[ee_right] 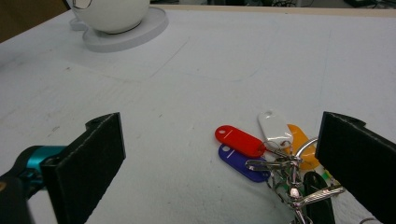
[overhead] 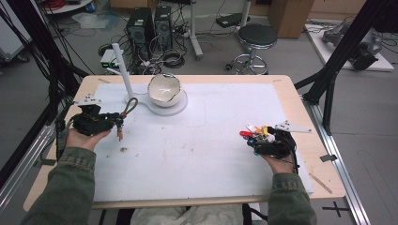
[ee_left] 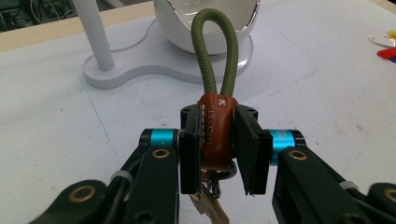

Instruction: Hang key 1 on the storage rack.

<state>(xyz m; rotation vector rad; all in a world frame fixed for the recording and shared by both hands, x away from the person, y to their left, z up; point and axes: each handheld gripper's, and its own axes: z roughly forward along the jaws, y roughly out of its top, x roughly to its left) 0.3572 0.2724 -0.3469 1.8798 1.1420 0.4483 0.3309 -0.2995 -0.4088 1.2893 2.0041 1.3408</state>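
You had the left gripper clamped on the keychain, lifted near the stand; hanging it remained. Your right gripper sat open by the tagged keys, untouched.

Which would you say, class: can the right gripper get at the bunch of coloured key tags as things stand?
Probably yes. The right gripper has its jaws wide open, and the bunch of key tags lies on the white mat just ahead of them, nothing between.
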